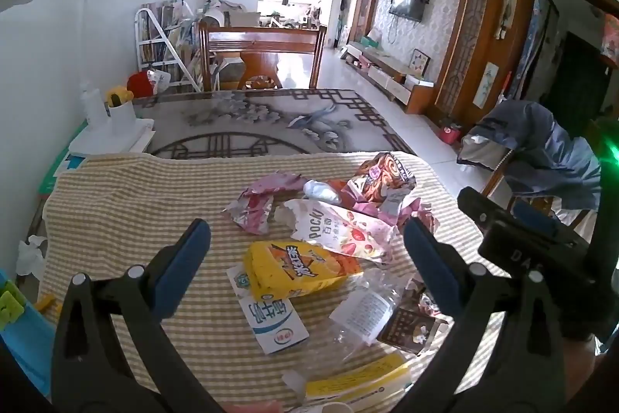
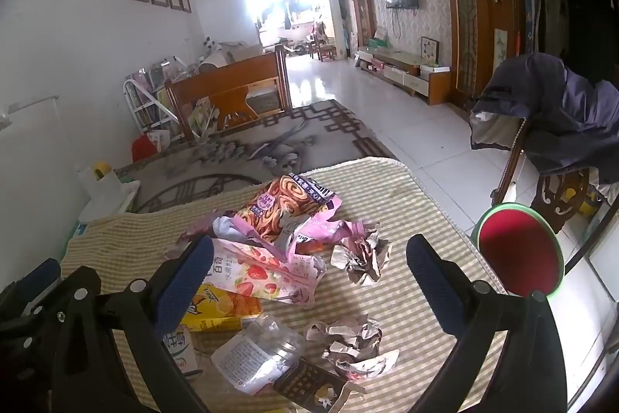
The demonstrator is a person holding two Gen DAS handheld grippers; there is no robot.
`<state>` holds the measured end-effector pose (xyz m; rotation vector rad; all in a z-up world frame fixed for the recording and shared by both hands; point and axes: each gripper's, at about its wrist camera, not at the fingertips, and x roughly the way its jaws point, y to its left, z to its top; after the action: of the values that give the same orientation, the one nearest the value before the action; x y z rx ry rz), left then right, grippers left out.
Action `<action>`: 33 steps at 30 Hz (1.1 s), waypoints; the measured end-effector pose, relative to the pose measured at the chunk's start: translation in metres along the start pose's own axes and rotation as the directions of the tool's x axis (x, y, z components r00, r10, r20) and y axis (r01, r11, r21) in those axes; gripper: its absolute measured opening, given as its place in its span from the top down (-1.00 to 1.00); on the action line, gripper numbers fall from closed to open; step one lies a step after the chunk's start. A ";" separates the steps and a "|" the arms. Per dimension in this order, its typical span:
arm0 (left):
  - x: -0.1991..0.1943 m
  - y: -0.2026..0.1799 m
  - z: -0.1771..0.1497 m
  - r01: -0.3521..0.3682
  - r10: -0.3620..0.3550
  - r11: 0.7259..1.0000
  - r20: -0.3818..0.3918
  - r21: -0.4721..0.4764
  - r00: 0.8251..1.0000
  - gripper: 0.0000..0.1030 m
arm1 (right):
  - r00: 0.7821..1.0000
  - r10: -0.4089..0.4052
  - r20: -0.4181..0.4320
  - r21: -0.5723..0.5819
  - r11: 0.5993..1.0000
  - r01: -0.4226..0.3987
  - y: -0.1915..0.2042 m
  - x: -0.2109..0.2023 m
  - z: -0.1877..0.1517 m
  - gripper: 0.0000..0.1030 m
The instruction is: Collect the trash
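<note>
Trash lies piled on a yellow striped cloth (image 1: 116, 211) over a table. In the left wrist view I see a yellow snack box (image 1: 298, 268), a Pocky wrapper (image 1: 340, 231), a white milk carton (image 1: 271, 320), a crushed clear bottle (image 1: 359, 308) and a cookie bag (image 1: 383, 177). My left gripper (image 1: 305, 237) hovers open above the yellow box, holding nothing. The right wrist view shows the cookie bag (image 2: 286, 208), crumpled wrappers (image 2: 363, 258), the crushed bottle (image 2: 259, 347) and the strawberry wrapper (image 2: 263, 273). My right gripper (image 2: 309, 254) is open and empty over the pile.
A red bin with a green rim (image 2: 520, 252) stands right of the table. A chair draped with a dark jacket (image 2: 553, 119) is behind it. A white holder (image 1: 112, 126) sits at the table's left, a wooden chair (image 1: 263, 57) at the far end.
</note>
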<state>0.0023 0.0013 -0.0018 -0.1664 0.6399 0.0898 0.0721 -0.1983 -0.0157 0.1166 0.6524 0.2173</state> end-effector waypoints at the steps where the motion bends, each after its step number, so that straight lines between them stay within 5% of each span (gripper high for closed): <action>1: 0.000 0.000 0.000 -0.001 0.001 1.000 0.000 0.000 1.000 -0.90 | 1.000 0.000 0.000 0.000 1.000 0.000 0.000 0.000 0.000 -0.86; 33: 0.007 0.003 -0.004 -0.031 0.031 1.000 -0.037 0.002 0.999 -0.90 | 1.000 0.003 -0.009 -0.001 1.000 -0.003 -0.002 0.003 -0.003 -0.86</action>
<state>0.0054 0.0042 -0.0095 -0.1568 0.6794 0.1166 0.0735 -0.1997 -0.0201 0.1160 0.6608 0.2208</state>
